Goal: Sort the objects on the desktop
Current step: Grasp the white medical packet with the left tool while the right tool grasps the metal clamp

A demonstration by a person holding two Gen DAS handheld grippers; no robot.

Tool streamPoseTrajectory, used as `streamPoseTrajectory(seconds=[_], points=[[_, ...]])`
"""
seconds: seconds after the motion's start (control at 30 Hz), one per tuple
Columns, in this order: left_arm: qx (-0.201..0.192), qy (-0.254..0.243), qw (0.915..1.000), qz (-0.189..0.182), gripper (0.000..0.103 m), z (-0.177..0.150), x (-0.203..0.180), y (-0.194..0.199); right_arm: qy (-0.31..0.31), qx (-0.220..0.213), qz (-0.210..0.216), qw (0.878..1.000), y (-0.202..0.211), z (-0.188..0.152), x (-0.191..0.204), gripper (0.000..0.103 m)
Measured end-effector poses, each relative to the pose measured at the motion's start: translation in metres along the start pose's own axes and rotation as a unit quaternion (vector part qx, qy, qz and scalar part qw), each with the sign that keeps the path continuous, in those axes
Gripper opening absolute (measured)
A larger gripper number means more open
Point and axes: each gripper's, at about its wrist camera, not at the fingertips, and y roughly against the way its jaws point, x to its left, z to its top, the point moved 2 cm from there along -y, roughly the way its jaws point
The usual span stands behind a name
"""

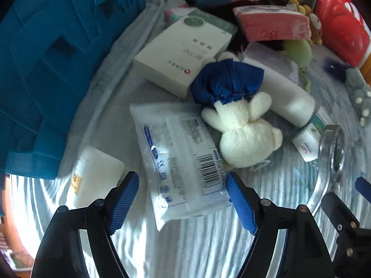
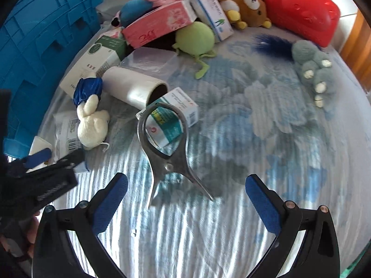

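The left gripper is held with its jaws spread wide around the near end of a white plastic packet, which lies flat on the flowered blue cloth; whether the pads touch the packet cannot be told, and nothing is clamped.

The right gripper is likewise parted and holds nothing. Just beyond its fingertips a pair of metal tongs lies on the cloth, its loop end resting on a small white-and-green box — its two legs are spread and point back toward the gripper. The tongs grasp nothing.

Taking the white plush rabbit as landmark: the packet is touching it on the left, a blue satin pouch sits over its ears, and a white roll lies just behind it. A flat white carton is found behind the rabbit to the left, and a pink box farther back. A blue crate stands well to the left. A green plush, a brown bear and a red case are seen far behind to the right — near the back edge.
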Motion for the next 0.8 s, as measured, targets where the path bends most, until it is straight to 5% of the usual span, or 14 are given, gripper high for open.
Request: streamPoseTrajectory(seconds=[0.2, 0.47, 0.5, 0.57, 0.63, 0.8], points=[[-0.006, -0.004, 1.0000, 0.005, 0.078, -0.003, -0.005, -0.003, 0.018, 0.007, 0.018, 1.000, -0.011, 0.008, 0.001, 0.103], [-0.020, -0.010, 0.9998, 0.000, 0.065, -0.014, -0.006, 0.006, 0.025, 0.002, 0.020, 0.999, -0.012, 0.007, 0.003, 0.103], [-0.021, -0.011, 0.9997, 0.000, 0.063, -0.015, -0.007, 0.007, 0.026, 0.002, 0.021, 0.999, -0.012, 0.007, 0.004, 0.100], [-0.023, -0.017, 0.9996, 0.002, 0.061, -0.017, -0.009, 0.010, 0.028, 0.001, 0.021, 0.999, -0.013, 0.007, 0.004, 0.067], [-0.024, -0.022, 0.9995, 0.005, 0.060, -0.019, -0.010, 0.013, 0.030, 0.000, 0.022, 0.999, -0.013, 0.007, 0.005, 0.049], [-0.027, -0.023, 0.9994, -0.005, 0.056, -0.022, -0.009, 0.023, 0.034, -0.004, 0.021, 0.999, -0.010, 0.006, 0.006, 0.039]])
